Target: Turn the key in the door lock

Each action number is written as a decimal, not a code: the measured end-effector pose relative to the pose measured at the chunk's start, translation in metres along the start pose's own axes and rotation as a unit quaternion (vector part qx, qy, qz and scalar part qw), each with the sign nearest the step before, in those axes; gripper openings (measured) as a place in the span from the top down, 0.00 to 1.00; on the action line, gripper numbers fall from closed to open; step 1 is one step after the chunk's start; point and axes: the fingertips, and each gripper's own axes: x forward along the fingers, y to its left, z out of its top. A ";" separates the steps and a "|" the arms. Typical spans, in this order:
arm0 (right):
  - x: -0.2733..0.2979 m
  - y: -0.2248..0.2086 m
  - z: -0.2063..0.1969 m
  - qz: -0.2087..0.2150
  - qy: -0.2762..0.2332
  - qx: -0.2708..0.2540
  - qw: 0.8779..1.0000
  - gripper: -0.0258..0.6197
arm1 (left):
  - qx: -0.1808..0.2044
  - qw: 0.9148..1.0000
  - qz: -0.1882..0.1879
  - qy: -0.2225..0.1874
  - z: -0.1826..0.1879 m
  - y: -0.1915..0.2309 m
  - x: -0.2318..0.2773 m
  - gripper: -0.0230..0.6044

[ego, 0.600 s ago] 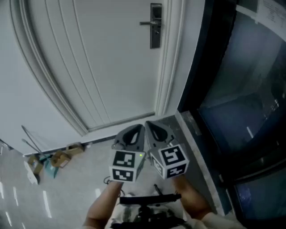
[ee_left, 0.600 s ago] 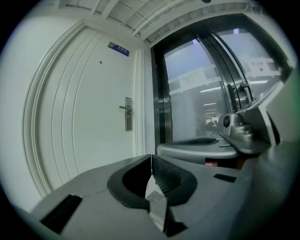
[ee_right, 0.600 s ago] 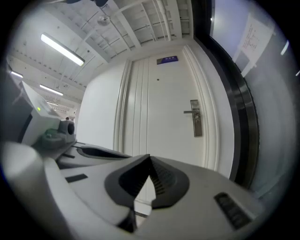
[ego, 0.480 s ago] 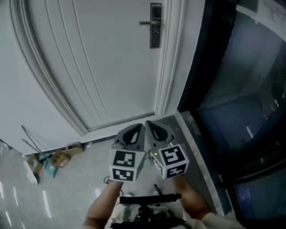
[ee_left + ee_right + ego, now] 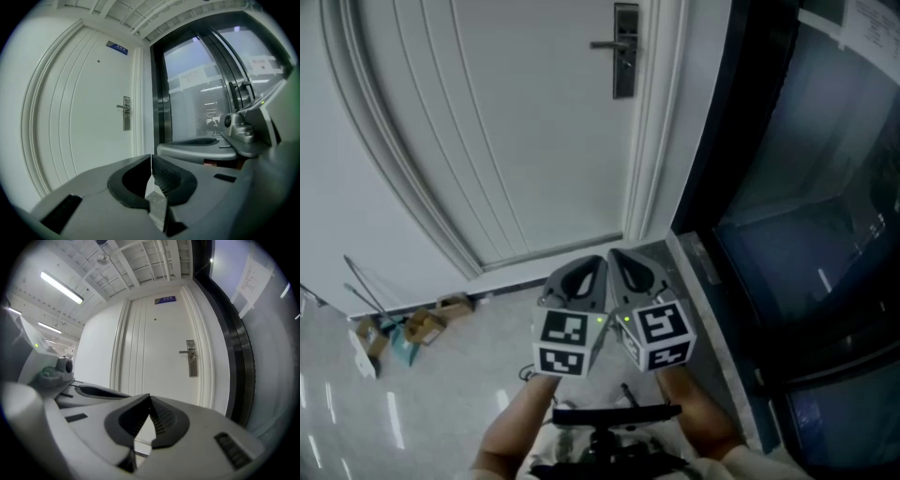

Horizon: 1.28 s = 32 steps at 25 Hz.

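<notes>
A white door (image 5: 525, 122) stands ahead, with a metal lock plate and lever handle (image 5: 623, 52) near its right edge. The same lock plate (image 5: 126, 113) shows far off in the left gripper view, and the lock plate (image 5: 191, 358) in the right gripper view. No key can be made out at this distance. My left gripper (image 5: 592, 262) and right gripper (image 5: 614, 255) are held side by side low in the head view, well short of the door. Both are shut with nothing between the jaws. The left gripper's tips (image 5: 150, 157) and the right gripper's tips (image 5: 150, 397) meet.
A dark glass partition (image 5: 806, 187) with a metal frame runs along the right of the door. Cardboard scraps and thin rods (image 5: 394, 328) lie on the floor at the lower left by the wall. A door sign (image 5: 165, 299) hangs high on the door.
The view has shifted slightly; the door handle sits a little higher in the frame. Both grippers stay side by side and shut.
</notes>
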 end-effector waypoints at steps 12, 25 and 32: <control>-0.017 -0.053 -0.007 0.005 -0.003 0.007 1.000 0.95 | 0.005 1.000 0.017 0.004 0.006 -0.036 0.034 0.92; -0.011 -0.093 -0.007 0.003 -0.007 0.015 1.000 0.95 | 0.017 1.000 0.020 0.006 0.013 -0.052 0.076 0.92; 0.029 -0.113 -0.012 -0.009 0.002 0.014 1.000 0.95 | 0.012 1.000 0.009 0.009 0.009 -0.025 0.114 0.92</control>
